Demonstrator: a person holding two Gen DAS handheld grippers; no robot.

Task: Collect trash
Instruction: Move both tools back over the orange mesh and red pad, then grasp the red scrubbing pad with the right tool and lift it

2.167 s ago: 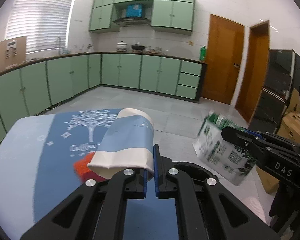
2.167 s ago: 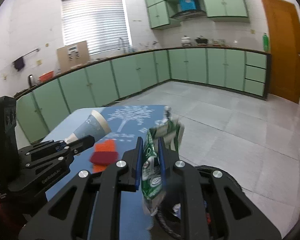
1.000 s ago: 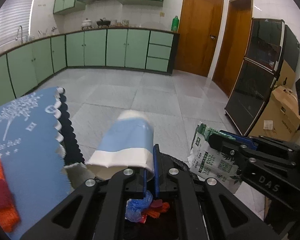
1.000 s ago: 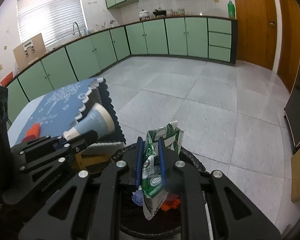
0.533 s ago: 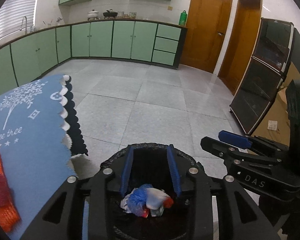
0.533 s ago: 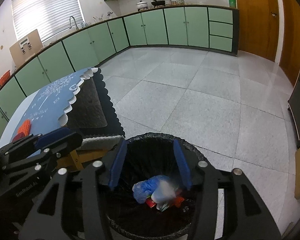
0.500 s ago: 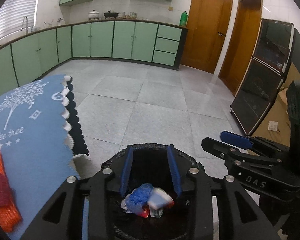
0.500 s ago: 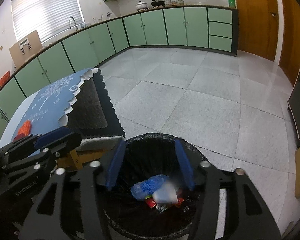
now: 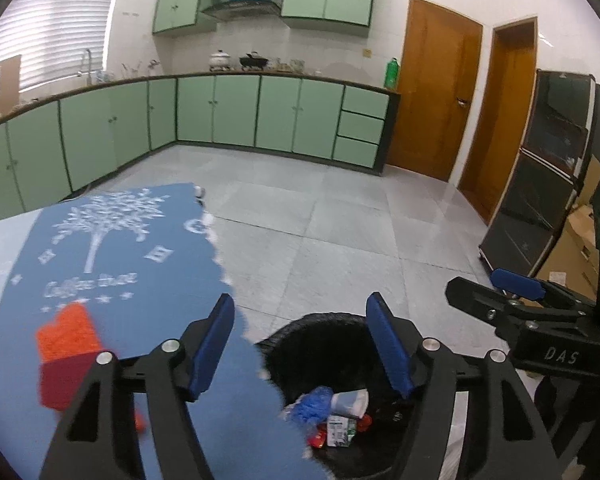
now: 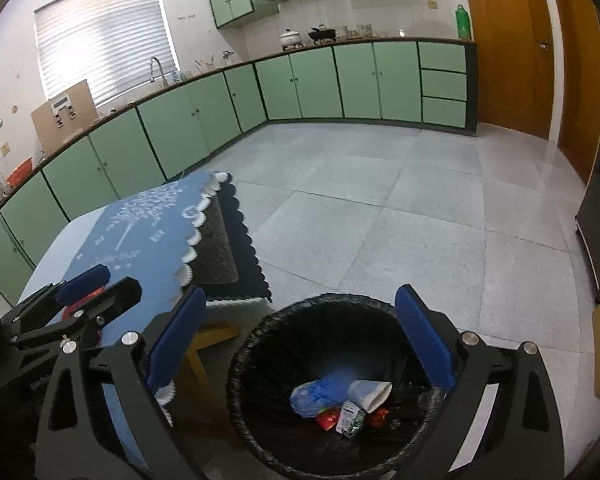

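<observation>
A black-lined trash bin stands on the floor beside the table; it also shows in the left wrist view. Inside lie a paper cup, a green-and-white carton, a blue bag and red wrappers. My left gripper is open and empty, over the table edge and the bin. My right gripper is open and empty above the bin. The right gripper shows at the right of the left wrist view. The left gripper shows at the left of the right wrist view.
The table carries a blue cloth with a white tree print. An orange and a dark red cloth lie on it. Green cabinets line the far walls. A black cabinet and cardboard boxes stand at the right.
Both grippers opened and dropped the paper cup and the carton into the bin. Both have since opened wider and lifted back, the left one towards the table.
</observation>
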